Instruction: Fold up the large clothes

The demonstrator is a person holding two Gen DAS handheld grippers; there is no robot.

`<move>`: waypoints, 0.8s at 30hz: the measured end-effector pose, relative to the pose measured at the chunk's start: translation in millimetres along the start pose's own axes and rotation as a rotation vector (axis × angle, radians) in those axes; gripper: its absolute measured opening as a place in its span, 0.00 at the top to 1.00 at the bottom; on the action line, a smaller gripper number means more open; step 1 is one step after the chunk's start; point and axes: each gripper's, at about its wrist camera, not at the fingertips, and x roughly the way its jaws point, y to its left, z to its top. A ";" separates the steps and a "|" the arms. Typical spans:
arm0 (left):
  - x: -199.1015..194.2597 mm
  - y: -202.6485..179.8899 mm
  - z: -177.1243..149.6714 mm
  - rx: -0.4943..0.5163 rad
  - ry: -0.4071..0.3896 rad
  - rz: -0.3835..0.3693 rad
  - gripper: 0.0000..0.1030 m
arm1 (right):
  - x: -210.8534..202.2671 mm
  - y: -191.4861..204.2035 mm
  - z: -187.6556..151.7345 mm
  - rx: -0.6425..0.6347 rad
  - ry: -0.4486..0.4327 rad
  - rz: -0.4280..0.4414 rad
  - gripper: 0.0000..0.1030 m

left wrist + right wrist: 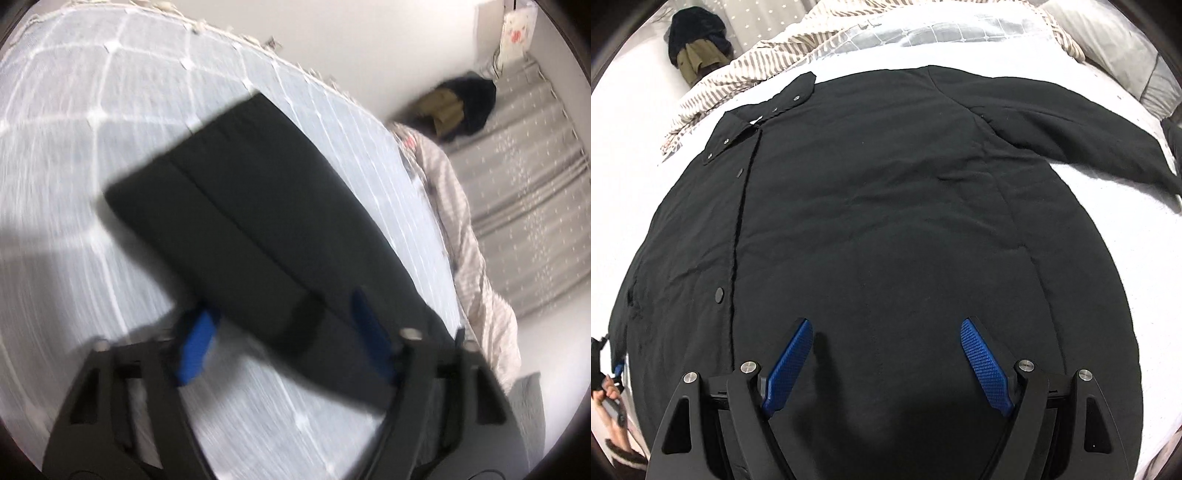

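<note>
Black hand-held gripper [886, 365], blue pads [786, 369]

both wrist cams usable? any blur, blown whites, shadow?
Left wrist view: heavy motion smear across the bedspread and sleeve; left tool soft too. Right wrist view: sharp, snaps on the jacket readable, right tool crisp, its shadow darkens the hem; white sheet near clipping. Strong fisheye bend in both.
</note>
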 end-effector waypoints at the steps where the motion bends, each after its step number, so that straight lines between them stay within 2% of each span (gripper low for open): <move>1: 1.6 2.7 3.5 -0.003 -0.009 0.015 0.56 | 0.1 0.1 -0.4 0.000 0.000 0.002 0.19; 3: -0.4 6.6 7.9 -0.008 -0.019 0.024 0.80 | -0.8 -0.1 -0.8 -0.001 -0.003 0.003 0.19; 5: -6.1 -0.2 11.4 0.024 -0.043 0.014 0.87 | -1.8 -2.2 -0.8 0.007 -0.004 0.007 0.19; 8: -29.5 -36.6 16.2 0.150 -0.142 -0.013 0.90 | -5.0 -8.9 1.1 0.049 -0.013 0.020 0.19; 10: -52.9 -73.6 12.7 0.248 -0.221 -0.039 0.90 | -8.8 -14.1 3.3 0.081 -0.026 0.040 0.19; 13: -78.4 -133.5 1.9 0.359 -0.290 -0.123 0.91 | -11.7 -16.7 5.8 0.091 -0.035 0.043 0.19; 15: -92.6 -160.3 -9.1 0.420 -0.310 -0.169 0.91 | -12.2 -15.7 6.9 0.090 -0.037 0.045 0.19; 19: -106.0 -225.7 -50.3 0.559 -0.314 -0.262 0.91 | -12.1 -11.6 6.9 0.082 -0.029 0.062 0.19; 24: -93.4 -281.0 -112.7 0.684 -0.226 -0.338 0.91 | -10.8 -5.8 8.1 0.076 -0.027 0.075 0.19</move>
